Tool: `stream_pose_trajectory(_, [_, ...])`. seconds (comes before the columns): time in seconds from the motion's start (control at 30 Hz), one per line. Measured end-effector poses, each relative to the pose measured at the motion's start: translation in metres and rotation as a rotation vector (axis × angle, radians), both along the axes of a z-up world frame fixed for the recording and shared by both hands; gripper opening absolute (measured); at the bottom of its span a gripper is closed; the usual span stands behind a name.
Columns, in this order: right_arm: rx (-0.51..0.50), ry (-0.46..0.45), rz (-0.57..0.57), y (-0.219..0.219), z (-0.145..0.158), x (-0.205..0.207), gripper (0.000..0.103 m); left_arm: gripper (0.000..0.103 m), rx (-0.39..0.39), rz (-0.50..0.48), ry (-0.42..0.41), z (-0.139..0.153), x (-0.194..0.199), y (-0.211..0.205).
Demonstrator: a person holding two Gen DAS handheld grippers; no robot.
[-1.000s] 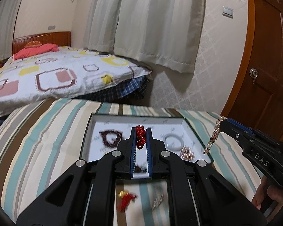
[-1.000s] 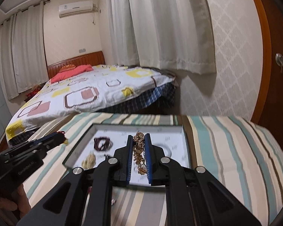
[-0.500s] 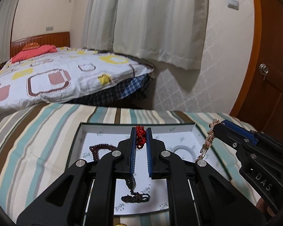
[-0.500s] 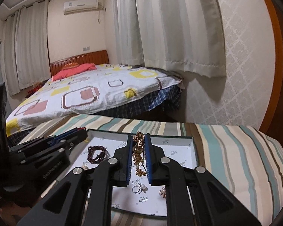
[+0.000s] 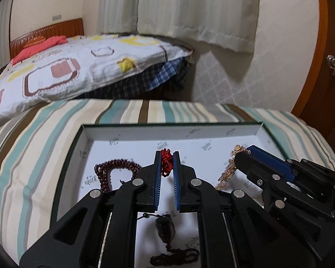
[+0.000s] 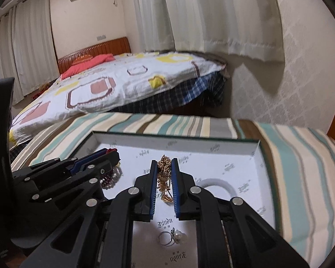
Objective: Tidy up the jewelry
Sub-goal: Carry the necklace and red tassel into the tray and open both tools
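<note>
A white-lined jewelry box (image 5: 167,131) (image 6: 254,154) lies on the striped tablecloth. My left gripper (image 5: 166,156) is shut on a red bead bracelet (image 5: 166,163) and holds it over the box's middle. My right gripper (image 6: 164,164) is shut on a gold chain (image 6: 164,178) (image 5: 229,169) over the box, just right of the left one (image 6: 109,154). In the box lie a dark red bead bracelet (image 5: 116,167), a dark tasselled bead string (image 5: 167,236), a white bangle (image 6: 221,184) and a pearl ring (image 6: 174,237).
The box sits on a table with a striped cloth (image 5: 33,147). Behind it stands a bed with a patterned quilt (image 5: 78,67). Curtains (image 5: 189,11) hang at the back and a wooden door (image 5: 328,67) is at the right.
Both grippers have moved forward and lower over the box, each still holding its piece. The box fills more of both views, and the loose pieces on the cloth have passed out of sight.
</note>
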State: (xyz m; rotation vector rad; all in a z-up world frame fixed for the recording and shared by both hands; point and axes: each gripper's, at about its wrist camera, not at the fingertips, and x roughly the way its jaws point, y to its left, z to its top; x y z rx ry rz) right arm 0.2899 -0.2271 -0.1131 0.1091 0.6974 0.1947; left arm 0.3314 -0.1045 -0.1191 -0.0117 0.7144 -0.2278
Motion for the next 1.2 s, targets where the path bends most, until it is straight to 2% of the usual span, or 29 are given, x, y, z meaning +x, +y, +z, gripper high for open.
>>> stream_pose_trajectory(0.13, [0.002,0.041,0.007,0.001,-0.009,0.006,0.013,0.010,0.001,0.006,0.061,-0.013,0.010,0.002])
stream_pose_trajectory(0.4, [0.002,0.085,0.016,0.001,-0.017,0.014,0.013,0.010,0.019,-0.011,0.098,-0.020,0.010,0.000])
stream_pose_trajectory(0.5, [0.003,0.089,0.016,0.001,-0.017,0.014,0.013,0.015,0.023,-0.008,0.093,-0.020,0.009,-0.001])
stream_pose_trajectory(0.57, [-0.004,0.088,0.018,0.001,-0.017,0.014,0.013,0.027,0.033,-0.005,0.088,-0.019,0.009,-0.001])
stream_pose_trajectory(0.7, [0.000,0.080,0.008,-0.002,-0.015,0.011,0.015,0.032,0.023,0.005,0.082,-0.017,0.007,0.004])
stream_pose_trajectory(0.77, [0.003,0.071,0.001,-0.004,-0.012,0.009,0.017,0.047,0.014,0.012,0.076,-0.015,0.006,0.006])
stream_pose_trajectory(1.07, [0.003,0.039,-0.023,-0.012,-0.001,-0.002,0.024,0.052,-0.003,0.020,0.043,-0.004,-0.002,0.011])
stream_pose_trajectory(1.2, [0.004,0.018,-0.041,-0.015,0.008,-0.012,0.032,0.057,-0.021,0.025,0.018,0.007,-0.013,0.016])
